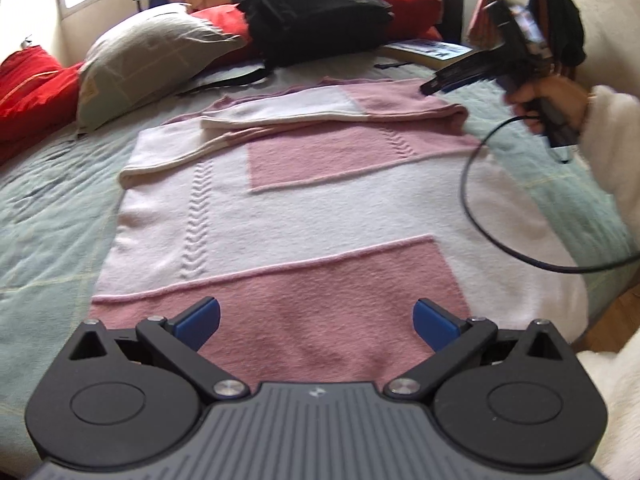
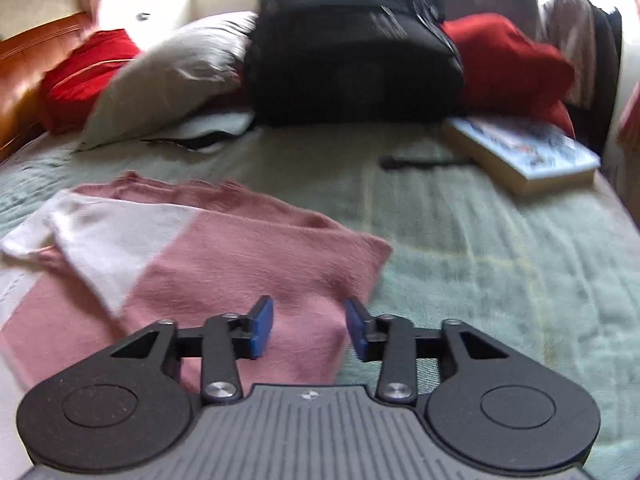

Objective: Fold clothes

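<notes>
A pink and white knit sweater [image 1: 280, 208] lies flat on the green bedspread [image 1: 52, 216], with its sleeves folded across the top. My left gripper [image 1: 318, 322] is open and empty, hovering over the sweater's pink bottom hem. My right gripper [image 2: 309, 328] is open and empty above the sweater's folded pink sleeve [image 2: 248, 264] near its right edge. The right gripper also shows in the left wrist view [image 1: 436, 82], held in a hand at the sweater's far right corner.
A black backpack [image 1: 316, 12], a grey pillow [image 1: 148, 60] and red cushions [image 1: 28, 88] lie at the head of the bed. A book [image 2: 524, 152] lies at the far right. A black cable [image 1: 480, 216] hangs from the right gripper over the sweater's right side.
</notes>
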Tool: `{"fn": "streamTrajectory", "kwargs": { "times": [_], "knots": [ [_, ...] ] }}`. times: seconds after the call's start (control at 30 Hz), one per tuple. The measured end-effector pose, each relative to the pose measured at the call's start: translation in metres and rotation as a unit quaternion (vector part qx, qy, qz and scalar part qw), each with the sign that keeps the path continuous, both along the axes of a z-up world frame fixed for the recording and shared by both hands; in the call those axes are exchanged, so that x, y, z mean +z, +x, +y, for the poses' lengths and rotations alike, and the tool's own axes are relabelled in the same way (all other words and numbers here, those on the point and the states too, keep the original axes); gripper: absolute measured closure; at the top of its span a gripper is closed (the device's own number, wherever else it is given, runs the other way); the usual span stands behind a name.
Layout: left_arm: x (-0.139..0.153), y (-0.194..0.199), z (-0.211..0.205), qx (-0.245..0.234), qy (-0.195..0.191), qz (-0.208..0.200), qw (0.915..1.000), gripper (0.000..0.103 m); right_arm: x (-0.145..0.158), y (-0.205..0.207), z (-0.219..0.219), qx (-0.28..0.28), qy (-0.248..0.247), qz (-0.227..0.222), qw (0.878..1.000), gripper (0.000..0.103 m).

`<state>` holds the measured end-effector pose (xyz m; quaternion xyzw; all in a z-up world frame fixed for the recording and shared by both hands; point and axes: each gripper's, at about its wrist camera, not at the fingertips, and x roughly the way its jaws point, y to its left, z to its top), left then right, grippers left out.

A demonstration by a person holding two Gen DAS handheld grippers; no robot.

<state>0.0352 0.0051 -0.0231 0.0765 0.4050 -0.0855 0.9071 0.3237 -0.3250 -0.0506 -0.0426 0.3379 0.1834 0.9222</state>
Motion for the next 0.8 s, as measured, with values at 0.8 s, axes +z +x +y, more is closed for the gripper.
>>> {"fn": "streamTrajectory", "kwargs": {
  "times": [0.8],
  "knots": [
    [-0.053, 0.018, 0.039, -0.03, -0.006, -0.012, 0.9995, 0.001, -0.027, -0.19, 0.074, 0.155, -0.096, 0.06, 0.981, 0.01]
  ]
}}
